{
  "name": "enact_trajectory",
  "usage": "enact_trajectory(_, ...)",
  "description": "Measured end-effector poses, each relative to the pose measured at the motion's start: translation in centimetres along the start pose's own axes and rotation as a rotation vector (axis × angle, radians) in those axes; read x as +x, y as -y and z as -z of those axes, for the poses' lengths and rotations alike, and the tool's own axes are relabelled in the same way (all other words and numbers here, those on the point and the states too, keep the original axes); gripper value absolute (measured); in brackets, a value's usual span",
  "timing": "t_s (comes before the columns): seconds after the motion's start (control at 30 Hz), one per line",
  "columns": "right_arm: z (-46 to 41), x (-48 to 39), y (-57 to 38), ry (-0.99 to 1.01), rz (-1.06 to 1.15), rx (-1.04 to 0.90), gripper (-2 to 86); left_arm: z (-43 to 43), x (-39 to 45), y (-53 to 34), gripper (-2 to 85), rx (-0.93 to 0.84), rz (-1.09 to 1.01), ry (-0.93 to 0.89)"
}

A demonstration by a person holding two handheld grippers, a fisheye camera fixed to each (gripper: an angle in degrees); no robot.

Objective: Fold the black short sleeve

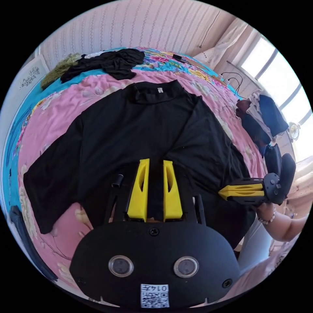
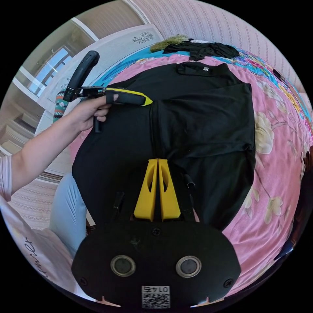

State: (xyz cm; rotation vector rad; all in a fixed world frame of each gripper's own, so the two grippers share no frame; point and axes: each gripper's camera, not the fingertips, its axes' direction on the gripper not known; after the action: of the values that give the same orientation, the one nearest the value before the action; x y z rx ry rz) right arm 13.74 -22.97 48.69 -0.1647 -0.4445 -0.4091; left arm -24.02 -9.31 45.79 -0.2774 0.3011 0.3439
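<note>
A black short-sleeved shirt (image 1: 130, 130) lay spread on a pink floral bedspread (image 1: 49, 124), its collar toward the striped wall (image 1: 137, 26) and its hem toward the person at the near edge of the bed, so that its long axis ran from the holder straight away up the mattress. In the left gripper view one sleeve stretched flat out to the side, while the other side of the shirt had been turned in over the body, leaving a lengthwise fold.

The left gripper (image 1: 155, 161) hovered low over the hem with its yellow jaws parted and black cloth visible in the gap; whether they touched the cloth could not be told. The right gripper (image 2: 157, 159) had its jaws pressed together at the tips, right at the bottom of the lengthwise crease; whether any cloth was caught between them could not be told (black cloth lay all round them).

The left gripper view took in a heap of dark garments (image 1: 107, 63) near the head of the bed, a stack of clothes (image 1: 260, 120) at the bedside and a bright window (image 1: 280, 78). The right gripper view caught the person's hand (image 2: 88, 112) around the left gripper's handle, with a bare forearm behind it.
</note>
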Motion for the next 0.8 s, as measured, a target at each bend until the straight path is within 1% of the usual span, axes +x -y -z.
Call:
enact_trajectory(0.03, 0.2, -0.4, 0.2, -0.002, 0.009, 0.003, -0.3, 0.9, -0.5, -0.9, 7.5, 0.024, 0.016, -0.006)
enact_trajectory(0.1, 0.8, -2.1, 1.2, 0.021, 0.066, -0.023, -0.3, 4.4, -3.5, -5.2, 7.3, 0.119, 0.127, -0.017)
enact_trajectory(0.13, 0.8, -2.6, 1.6, 0.03, 0.082, -0.034, -0.2, 5.2, -4.4, -6.4, 7.2, 0.14, 0.159, -0.012)
enact_trajectory(0.2, 0.2, -5.0, 4.2, 0.078, 0.169, -0.088, -0.1, 8.0, -8.6, -11.0, 6.6, 0.202, 0.292, 0.07)
enact_trajectory(0.27, -0.6, -7.3, 7.0, 0.09, 0.24, -0.097, 0.0, 9.3, -11.9, -13.7, 6.5, 0.211, 0.379, 0.12)
enact_trajectory(0.37, -2.2, -11.5, 12.5, 0.131, 0.352, -0.065, 0.5, 10.3, -16.8, -17.1, 7.4, 0.256, 0.524, 0.006)
enact_trajectory(0.4, -3.3, -13.1, 14.9, 0.14, 0.375, -0.07, 0.9, 10.4, -18.1, -18.1, 7.6, 0.282, 0.569, -0.003)
enact_trajectory(0.5, -6.6, -17.2, 20.9, 0.149, 0.421, -0.124, 2.0, 10.9, -19.6, -19.8, 7.9, 0.355, 0.612, 0.048)
enact_trajectory(0.57, -8.4, -19.7, 24.1, 0.134, 0.455, -0.139, 3.1, 10.9, -20.0, -20.4, 8.3, 0.403, 0.596, 0.062)
enact_trajectory(0.67, -11.2, -23.3, 28.9, 0.105, 0.493, -0.15, 4.8, 9.5, -21.1, -20.7, 8.5, 0.317, 0.605, 0.095)
enact_trajectory(0.8, -15.1, -27.1, 34.2, 0.05, 0.506, -0.187, 6.1, 9.4, -22.2, -22.6, 5.9, 0.356, 0.642, 0.062)
